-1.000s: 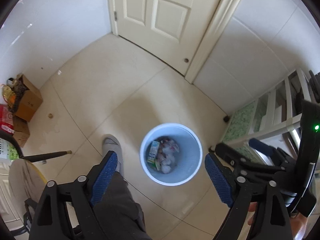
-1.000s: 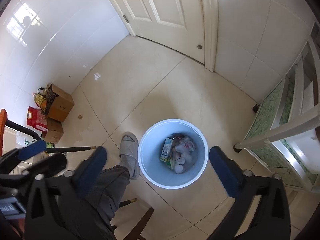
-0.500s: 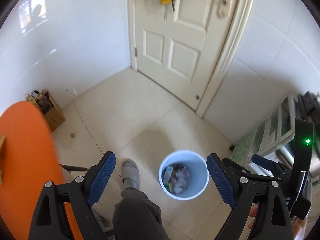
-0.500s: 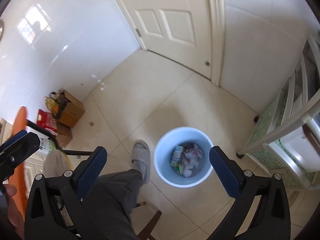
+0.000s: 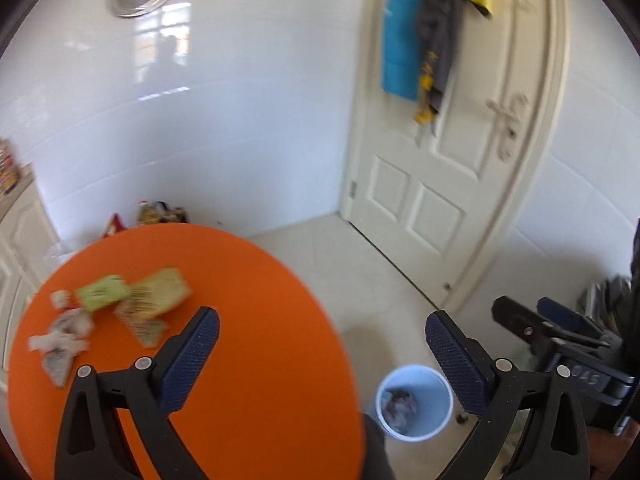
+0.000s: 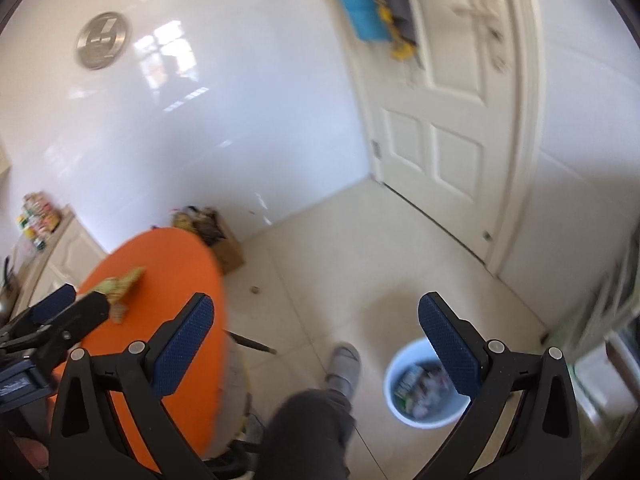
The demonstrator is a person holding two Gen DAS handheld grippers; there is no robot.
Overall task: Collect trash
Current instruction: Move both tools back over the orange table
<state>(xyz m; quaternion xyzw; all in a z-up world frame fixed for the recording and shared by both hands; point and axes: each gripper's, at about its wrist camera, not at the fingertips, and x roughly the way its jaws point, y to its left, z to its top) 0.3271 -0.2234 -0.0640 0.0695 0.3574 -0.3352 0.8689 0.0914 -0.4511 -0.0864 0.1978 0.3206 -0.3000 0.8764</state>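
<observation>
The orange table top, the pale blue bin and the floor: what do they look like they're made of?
The orange table top: seemingly smooth plastic or painted board, matte, one flat even colour, no grain.

The pale blue bin: probably moulded plastic, with a thin, smooth, uniformly coloured wall.

The floor: likely glazed ceramic tile, cream, with straight grout lines and a soft sheen.

Blur leaves finer texture unclear.

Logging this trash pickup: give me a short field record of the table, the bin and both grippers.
table: round orange table
trash on table: green wrapper, yellow packet, crumpled white scraps
bin: pale blue bin on the floor, already holding trash
left gripper: jaws opening, nothing between them
right gripper: open, empty
floor: a grey slipper beside the bin
</observation>
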